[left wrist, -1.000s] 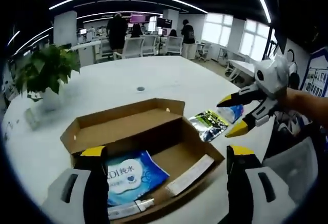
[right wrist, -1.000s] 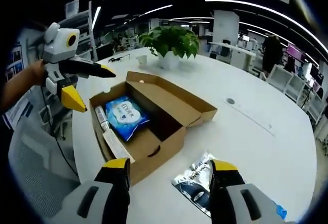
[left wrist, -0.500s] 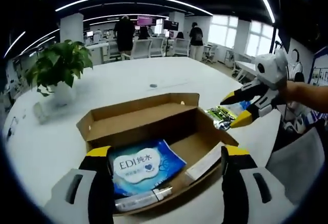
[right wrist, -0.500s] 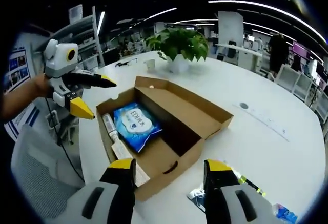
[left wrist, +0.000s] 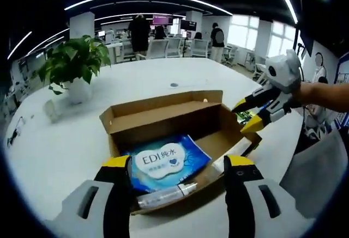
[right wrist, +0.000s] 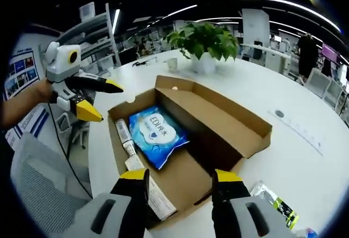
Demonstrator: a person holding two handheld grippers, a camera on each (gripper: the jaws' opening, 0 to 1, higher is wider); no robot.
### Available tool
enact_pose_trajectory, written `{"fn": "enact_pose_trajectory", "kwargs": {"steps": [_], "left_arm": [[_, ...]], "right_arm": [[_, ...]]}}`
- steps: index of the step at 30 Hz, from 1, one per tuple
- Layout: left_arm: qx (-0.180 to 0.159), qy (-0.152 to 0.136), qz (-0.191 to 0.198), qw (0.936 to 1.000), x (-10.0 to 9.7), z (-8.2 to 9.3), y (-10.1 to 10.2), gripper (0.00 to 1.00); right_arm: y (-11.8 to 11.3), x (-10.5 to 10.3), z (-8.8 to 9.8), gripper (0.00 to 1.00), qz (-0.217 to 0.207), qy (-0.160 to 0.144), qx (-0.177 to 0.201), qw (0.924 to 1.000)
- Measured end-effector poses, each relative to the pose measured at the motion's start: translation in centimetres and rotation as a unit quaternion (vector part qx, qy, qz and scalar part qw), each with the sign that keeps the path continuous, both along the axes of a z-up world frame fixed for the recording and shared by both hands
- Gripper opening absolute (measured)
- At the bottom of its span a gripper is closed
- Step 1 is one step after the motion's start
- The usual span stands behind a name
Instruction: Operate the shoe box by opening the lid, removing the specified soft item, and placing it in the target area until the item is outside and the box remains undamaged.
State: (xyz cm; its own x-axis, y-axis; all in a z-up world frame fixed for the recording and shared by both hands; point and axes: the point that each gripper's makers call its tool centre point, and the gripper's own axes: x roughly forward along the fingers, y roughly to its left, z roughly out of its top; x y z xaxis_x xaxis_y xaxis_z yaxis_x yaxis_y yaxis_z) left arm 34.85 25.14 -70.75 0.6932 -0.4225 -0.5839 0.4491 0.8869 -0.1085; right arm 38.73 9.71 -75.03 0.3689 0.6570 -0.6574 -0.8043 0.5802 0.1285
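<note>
left gripper view: the left gripper (left wrist: 179, 164) is released, jaws apart w/ nothing between them, hovering over the near edge of the open shoe box (left wrist: 163, 119). just ahead of the jaws, inside the box, lies the blue wipes pack (left wrist: 165, 162) — soft, flat on the box floor. a clear tube (left wrist: 166, 194) sits along the near wall, between the jaw tips, and a white strip (left wrist: 232, 153) lies toward the right jaw. lid (left wrist: 158, 111) folded back beyond the pack. the right gripper (left wrist: 248, 115) comes in from the right over the box's far corner, jaws apart, empty.

right gripper view: right gripper (right wrist: 180, 175) at the box's near end; pack ahead, left of the jaws. potted plant (right wrist: 206, 39) beyond on the white table (right wrist: 305, 151). green packet (right wrist: 275, 202) just right of the right jaw, outside the box.
</note>
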Motion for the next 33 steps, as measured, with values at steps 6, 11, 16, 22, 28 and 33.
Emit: {"fn": "enact_pose_trajectory", "kwargs": {"steps": [6,11,16,22,28,33], "left_arm": [[0.004,0.010,0.011,0.9999,-0.5,-0.7,1.3,0.63],[0.005,0.010,0.035,0.9993,-0.6,-1.0,2.8,0.57],[0.014,0.015,0.055,0.9983,-0.7,-1.8,4.2,0.51],[0.016,0.023,0.098,0.9947,-0.9,-2.8,6.2,0.43],[0.019,0.036,0.114,0.9927,-1.2,-4.0,7.2,0.32],[0.014,0.048,0.126,0.9908,-1.4,-4.7,7.8,0.22]], "right_arm": [[1.2,0.4,-0.9,0.36,0.001,0.009,0.004,1.0000],[2.3,0.8,-1.3,0.31,0.000,0.012,0.009,0.9999],[3.2,1.2,-2.0,0.30,-0.007,0.024,0.008,0.9997],[4.2,2.0,-2.7,0.28,-0.035,0.039,0.018,0.9985],[5.0,2.6,-3.3,0.23,-0.049,0.045,0.012,0.9977],[5.7,2.9,-3.9,0.20,-0.057,0.056,0.012,0.9968]]}}
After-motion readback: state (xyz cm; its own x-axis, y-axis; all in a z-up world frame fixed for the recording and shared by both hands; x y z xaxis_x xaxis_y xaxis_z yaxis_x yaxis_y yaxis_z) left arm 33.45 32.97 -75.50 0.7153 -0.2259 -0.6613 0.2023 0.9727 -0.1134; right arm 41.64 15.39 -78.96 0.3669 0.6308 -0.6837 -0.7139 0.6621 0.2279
